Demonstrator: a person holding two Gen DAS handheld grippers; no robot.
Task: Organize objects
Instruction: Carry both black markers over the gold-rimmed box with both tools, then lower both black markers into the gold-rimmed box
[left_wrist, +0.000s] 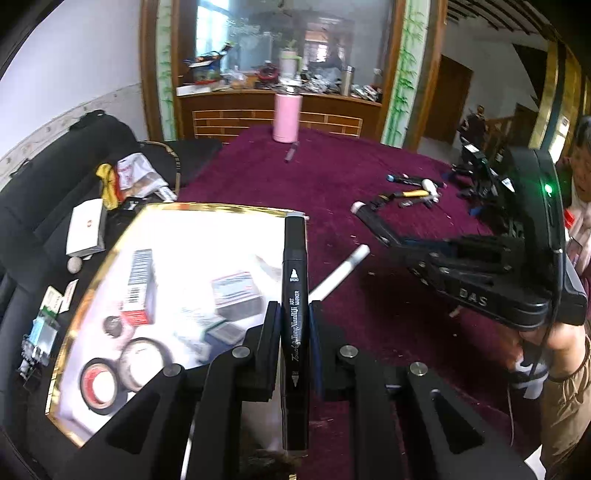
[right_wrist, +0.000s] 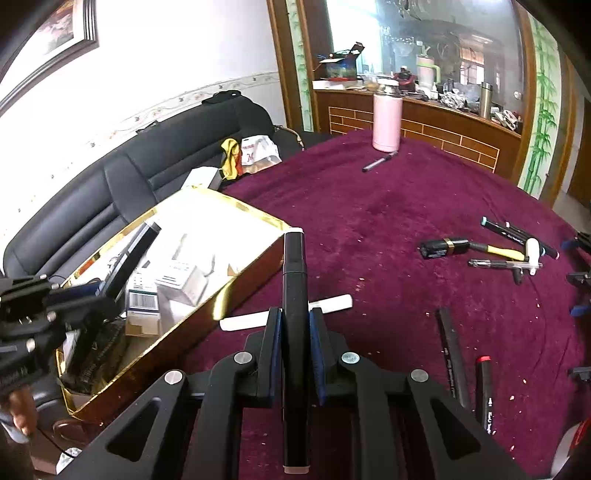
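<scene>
A: What is the left gripper (left_wrist: 294, 321) carrying?

B: A black art marker (left_wrist: 295, 295), clamped between its two pads and standing lengthwise along the fingers, grey cap end pointing forward.

A: And the right gripper (right_wrist: 295, 328)?

B: The same kind of grip: its pads are pressed on a second black marker (right_wrist: 294, 306), whose pale-capped tip sticks out ahead of the fingers.

A: What sits nearest those tips?

B: Just left of both grippers is the gold-rimmed box (left_wrist: 207, 208), holding small cartons and rolls of tape (left_wrist: 99, 384). A white pen (right_wrist: 284, 314) lies on the purple tablecloth (right_wrist: 388, 206) right beyond the right gripper's fingers, beside the box wall.

A: Further out?

B: To the right of the right gripper lie two more dark markers (right_wrist: 452, 354), one with a red band. Well ahead and right is a loose pile of pens and a lipstick (right_wrist: 445, 247). Far ahead stands a pink bottle (right_wrist: 386, 118) with a grey pen (right_wrist: 378, 162) near its foot. A black sofa (right_wrist: 122, 184) runs behind the box.
</scene>
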